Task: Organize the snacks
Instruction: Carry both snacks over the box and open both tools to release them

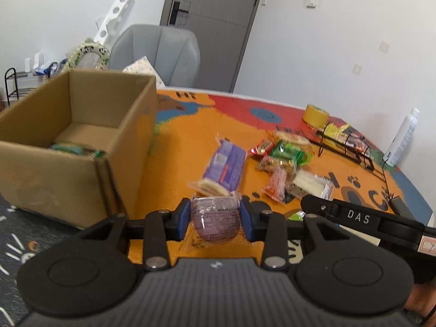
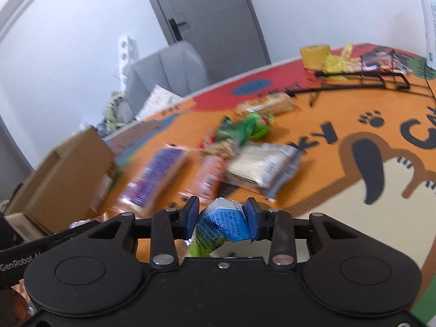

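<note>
My left gripper (image 1: 215,219) is shut on a purple wrapped snack (image 1: 216,222), held above the orange mat. An open cardboard box (image 1: 81,125) stands to its left with a few snacks inside (image 1: 76,148). My right gripper (image 2: 222,218) is shut on a blue and green snack packet (image 2: 222,224). A loose pile of snacks lies on the mat: a long purple packet (image 1: 224,167) (image 2: 152,179), green packets (image 1: 288,152) (image 2: 242,129), an orange one (image 1: 276,184) and a white one (image 1: 310,186) (image 2: 261,167).
A black wire rack (image 1: 346,147) (image 2: 362,77) holds several snacks at the far right. A yellow tape roll (image 1: 316,114) (image 2: 314,54) and a white bottle (image 1: 403,136) stand behind it. A grey chair (image 1: 158,54) is beyond the table.
</note>
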